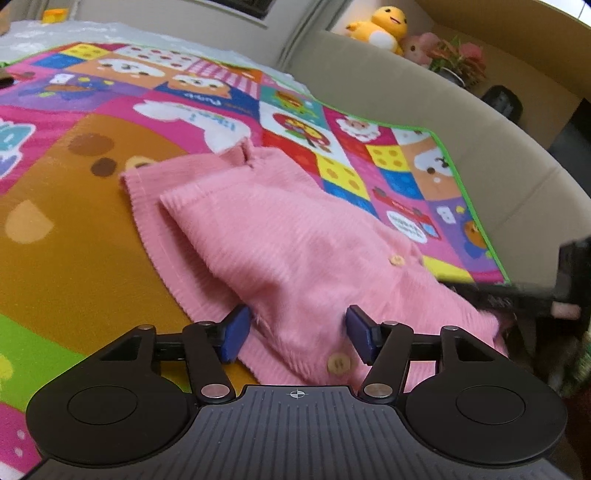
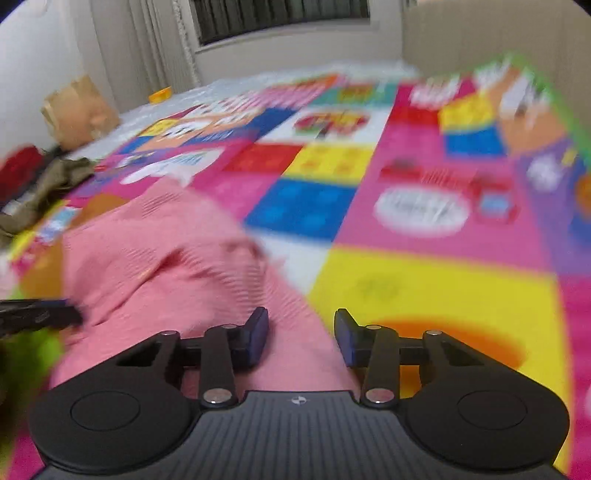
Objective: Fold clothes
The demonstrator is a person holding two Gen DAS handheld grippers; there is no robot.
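Left tongs [image 1: 297, 334] apparently straddle pink garment [image 1: 280, 236].

Soft, even indoor light, no hard shadows or glare. Left wrist view is mostly sharp, smeared only around 3 o'clock. Right wrist view is motion-blurred throughout. Fisheye bending curves both frames, with dark corners.

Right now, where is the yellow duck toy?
In the left wrist view, the duck sits top right, on the beige ledge beyond the play mat, next to a pink plush.
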